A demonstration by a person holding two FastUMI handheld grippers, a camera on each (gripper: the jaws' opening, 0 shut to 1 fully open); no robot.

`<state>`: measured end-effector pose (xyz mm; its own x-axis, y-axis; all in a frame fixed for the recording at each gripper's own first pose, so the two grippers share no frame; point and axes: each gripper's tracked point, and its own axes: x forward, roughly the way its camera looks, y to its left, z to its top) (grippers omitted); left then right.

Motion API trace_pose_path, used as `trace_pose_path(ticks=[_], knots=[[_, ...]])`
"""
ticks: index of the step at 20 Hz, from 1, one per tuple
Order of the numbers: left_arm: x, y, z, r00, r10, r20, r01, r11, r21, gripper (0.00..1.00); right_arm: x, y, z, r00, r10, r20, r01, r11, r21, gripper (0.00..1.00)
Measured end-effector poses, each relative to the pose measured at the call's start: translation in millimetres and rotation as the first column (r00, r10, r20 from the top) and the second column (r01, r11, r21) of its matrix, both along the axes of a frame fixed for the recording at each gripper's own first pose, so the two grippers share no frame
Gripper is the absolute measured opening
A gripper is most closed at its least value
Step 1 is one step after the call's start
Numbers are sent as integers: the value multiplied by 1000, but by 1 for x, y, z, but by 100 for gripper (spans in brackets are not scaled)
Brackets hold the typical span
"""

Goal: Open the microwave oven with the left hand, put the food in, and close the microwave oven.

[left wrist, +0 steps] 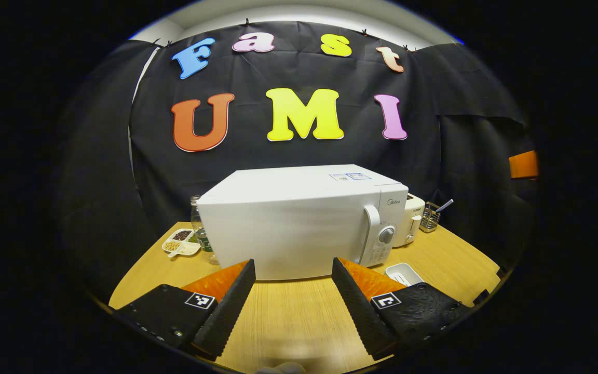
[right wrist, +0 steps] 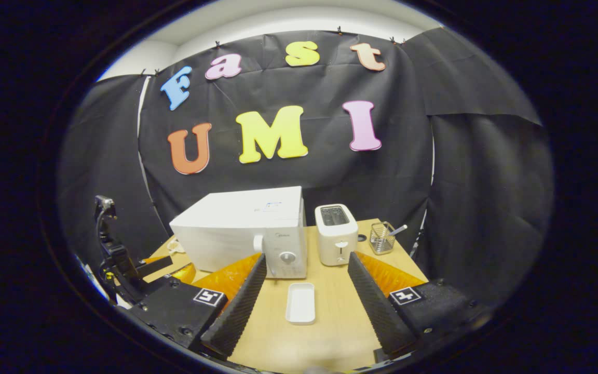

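Both of your grippers have their fingers spread apart and hold nothing. Your left gripper (left wrist: 291,298) hangs low over the wooden table (left wrist: 288,322) and looks straight at the microwave oven (left wrist: 299,223), whose door is shut. Between its fingers you see bare table, and just beyond them the lower edge of the oven. Your right gripper (right wrist: 307,306) also hangs over the table (right wrist: 330,332), and between its fingers lies a white rectangular tray (right wrist: 300,303). I cannot tell if something is in the tray; it looks plain white inside. Its long axis runs away from you, toward the oven's control panel.

In the right gripper view the microwave oven (right wrist: 242,228) stands at the back left of the table, with its long side across the table and its front turned toward you. The handle (left wrist: 367,234) stands upright at the right side of the door, beside the round knob (left wrist: 386,235).

Just to the right of the oven stands a white toaster (right wrist: 336,234), upright, near but apart. Further right is a wire basket (right wrist: 380,238) with a utensil leaning out of it. On the left of the oven, in the left gripper view, you see a divided dish (left wrist: 180,243) with beans or grains in its sections, and a glass jar (left wrist: 199,228) behind it, partly hidden by the oven.
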<state>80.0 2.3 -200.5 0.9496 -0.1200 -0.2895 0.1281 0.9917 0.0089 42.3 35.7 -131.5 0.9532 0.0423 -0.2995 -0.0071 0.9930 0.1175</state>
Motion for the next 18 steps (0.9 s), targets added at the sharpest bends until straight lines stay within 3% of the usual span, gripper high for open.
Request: trace_pose_path(ticks=[5, 6, 7, 8, 12, 17, 18], knots=[[-42, 45, 67, 994, 66, 84, -66, 998, -5, 94, -13, 35, 21, 997, 26, 66, -25, 1000, -13, 100], [-49, 54, 83, 990, 80, 113, -80, 997, -4, 94, -14, 38, 28, 996, 24, 85, -22, 999, -23, 91], [-57, 62, 102, 986, 97, 136, -97, 995, -6, 94, -16, 41, 33, 995, 24, 100, -21, 999, -35, 90], [-61, 69, 120, 980, 111, 163, -110, 994, -12, 94, -17, 43, 40, 993, 19, 114, -14, 999, -47, 100], [-73, 89, 168, 962, 157, 222, -148, 987, -54, 94, -19, 48, 69, 985, 5, 173, 4, 999, -50, 100], [-84, 85, 205, 949, 139, 284, -129, 990, -55, 93, -21, 47, 100, 972, -14, 233, 27, 998, -52, 100], [-84, 82, 212, 946, 129, 297, -118, 991, -55, 94, -22, 45, 104, 971, -17, 239, 33, 998, -59, 90]])
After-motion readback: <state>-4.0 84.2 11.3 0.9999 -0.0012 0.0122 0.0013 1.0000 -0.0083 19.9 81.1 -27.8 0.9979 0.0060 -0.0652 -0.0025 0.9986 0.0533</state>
